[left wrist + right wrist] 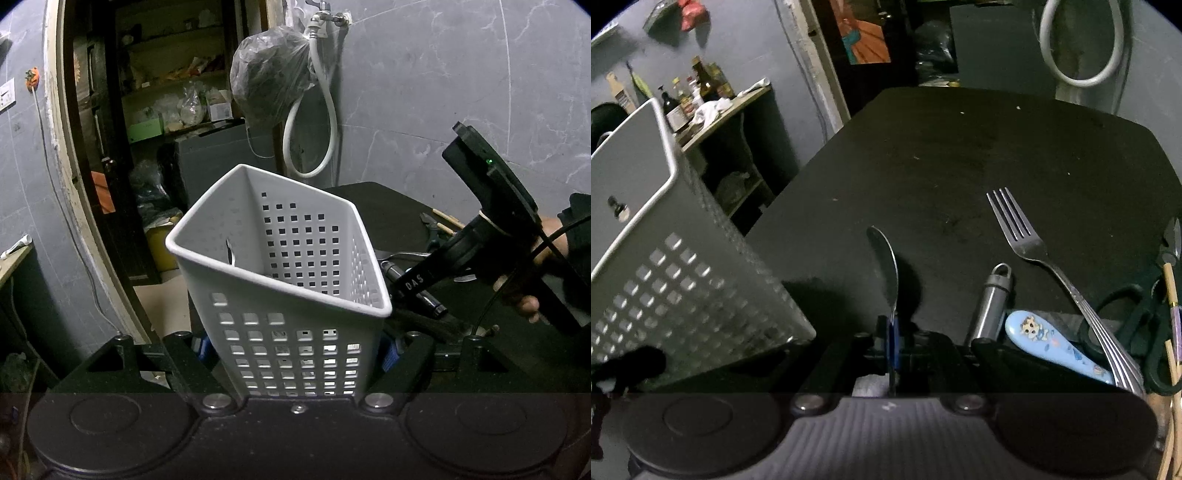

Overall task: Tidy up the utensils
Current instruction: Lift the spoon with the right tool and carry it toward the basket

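Right wrist view — right fingers [894, 347] clamp a spoon [886, 266]; left fingers [295, 354] grip the white basket [280, 266].

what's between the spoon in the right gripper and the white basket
Nothing visible. The right gripper is shut on the spoon, and only bare black table lies between it and the white basket to its left. The left gripper holds the basket tilted, its open mouth unobstructed.

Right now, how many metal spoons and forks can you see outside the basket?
2. One spoon is clamped in the right tool, raised over the black table. One fork lies on the table's right side. More may be hidden in the right-edge pile.
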`<action>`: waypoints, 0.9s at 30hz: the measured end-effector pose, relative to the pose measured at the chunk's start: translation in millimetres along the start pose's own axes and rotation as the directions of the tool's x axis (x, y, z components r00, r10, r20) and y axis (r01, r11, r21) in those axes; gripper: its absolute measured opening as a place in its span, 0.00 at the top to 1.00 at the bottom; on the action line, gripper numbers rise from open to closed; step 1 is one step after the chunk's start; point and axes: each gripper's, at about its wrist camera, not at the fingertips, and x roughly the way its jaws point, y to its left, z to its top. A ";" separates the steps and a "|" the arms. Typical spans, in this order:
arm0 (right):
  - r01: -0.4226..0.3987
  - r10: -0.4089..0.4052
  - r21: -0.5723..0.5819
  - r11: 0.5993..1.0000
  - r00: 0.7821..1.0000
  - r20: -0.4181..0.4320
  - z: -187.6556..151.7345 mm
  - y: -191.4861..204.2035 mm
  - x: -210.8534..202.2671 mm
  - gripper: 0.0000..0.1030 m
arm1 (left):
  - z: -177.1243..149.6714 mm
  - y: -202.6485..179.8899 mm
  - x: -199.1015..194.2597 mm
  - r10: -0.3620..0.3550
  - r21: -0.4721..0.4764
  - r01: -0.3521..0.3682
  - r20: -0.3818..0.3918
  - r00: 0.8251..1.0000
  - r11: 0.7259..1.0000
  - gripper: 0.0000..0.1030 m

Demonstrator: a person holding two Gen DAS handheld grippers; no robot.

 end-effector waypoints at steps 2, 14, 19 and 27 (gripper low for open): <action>-0.017 0.016 0.049 0.999 1.000 0.016 -3.8 -7.3 -3.9 0.99 | -1.2 0.8 -0.7 -0.003 -0.002 0.003 -0.001 1.000 1.000 0.23; -0.303 0.082 0.411 0.860 0.877 0.474 -41.1 -47.1 -87.7 0.98 | -5.4 7.8 -1.8 -0.059 0.012 0.059 0.009 0.998 0.998 0.24; -0.384 0.101 0.332 0.862 0.771 0.629 -37.2 -31.6 -118.2 0.98 | -7.7 9.2 -4.4 -0.087 0.026 0.086 0.013 0.996 0.996 0.24; -0.474 0.226 0.146 0.869 0.642 0.733 -0.1 13.2 -128.7 0.98 | -11.7 7.1 -13.1 -0.126 0.051 0.125 0.006 0.992 0.991 0.24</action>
